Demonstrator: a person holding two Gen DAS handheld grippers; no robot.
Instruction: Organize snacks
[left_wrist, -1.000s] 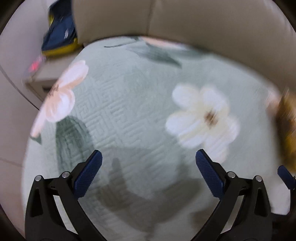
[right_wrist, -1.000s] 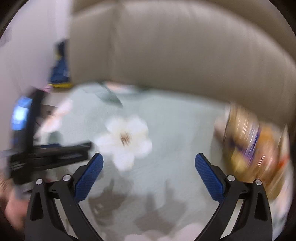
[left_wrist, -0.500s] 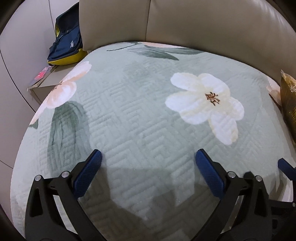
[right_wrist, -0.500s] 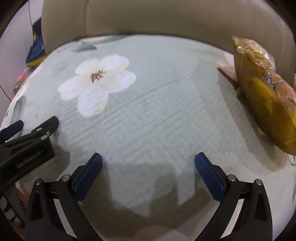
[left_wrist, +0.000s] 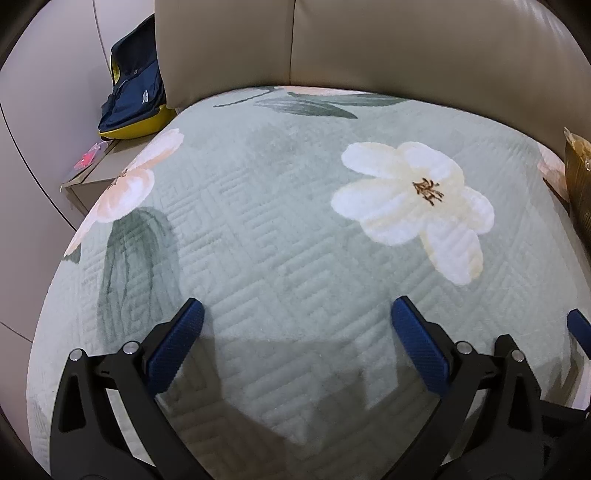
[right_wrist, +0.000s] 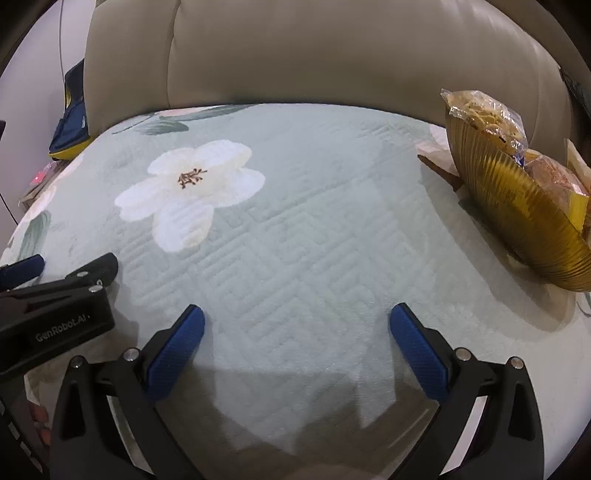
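We hold both grippers low over the quilt (right_wrist: 314, 229), a pale green cover with a printed white flower (right_wrist: 188, 188). Our left gripper (left_wrist: 295, 325) has its jaws wide apart with nothing between them — only quilt shows in the gap. Our right gripper (right_wrist: 295, 328) is the same, jaws spread and empty. In the right wrist view the left gripper sits just left of the right one, below the flower. The gold bowl (right_wrist: 517, 221) stands tilted on the quilt, well right of the flower, near the sofa back (right_wrist: 314, 55). Snack packets (right_wrist: 484, 110) in clear wrap lie in it; we cannot read their labels. Far left of the flower, off the quilt, a blue bag (left_wrist: 135, 85) leans beside the sofa back.
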